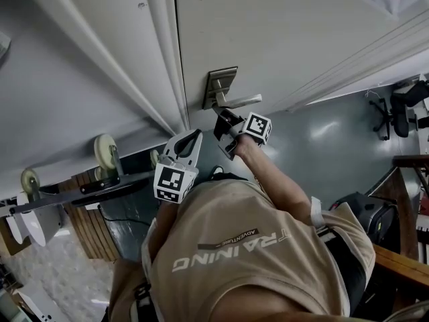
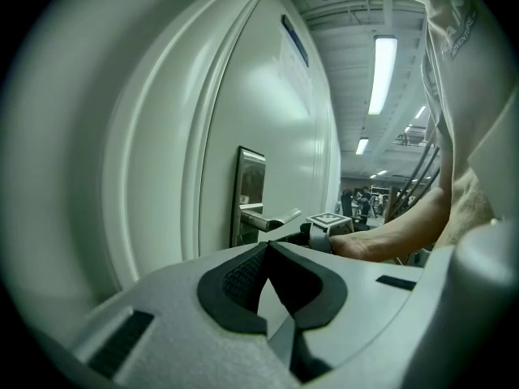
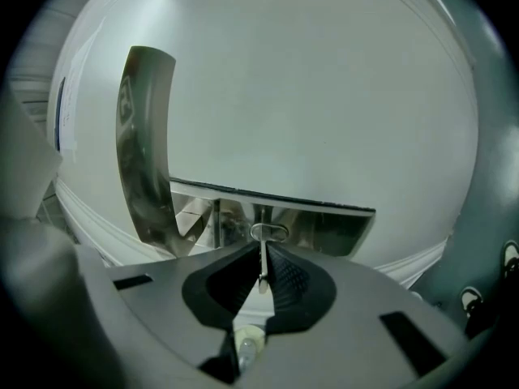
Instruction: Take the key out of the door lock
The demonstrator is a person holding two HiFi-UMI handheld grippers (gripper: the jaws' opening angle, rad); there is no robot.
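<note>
Key [image 3: 261,266]: looked thin and silver, like a flat little stick seen from its edge. Stuck straight out toward the camera, with its far end at a small oval ring of metal. Sat just by the shiny door handle [image 3: 324,221] and near the tall lock plate [image 3: 146,152]. Lay right between the two dark pads of the right claw [image 3: 263,247], pinched by them from both sides. Was too small to pick out in the head view.

Held the left claw [image 2: 268,246] apart from the lock, off to one side. Kept nothing in it, with the tips pressed together. Pointed along the door, with the lock plate and the handle in sight ahead.

Belonged to a big pale door [image 1: 281,39], smooth and plain. Had a white door frame [image 1: 161,52] next to it, with long raised lines. Stood over a shiny grey-green floor [image 1: 315,146]. Shared the room with a black office chair [image 1: 395,106] far off to the right. Had a rack with round cream wheels [image 1: 105,151] on the other side, close to the wall. Showed long bright ceiling lights [image 2: 383,71] far back in the left gripper view. Showed a tan shirt [image 1: 255,247] low in the head view, worn by the person with the claws.
</note>
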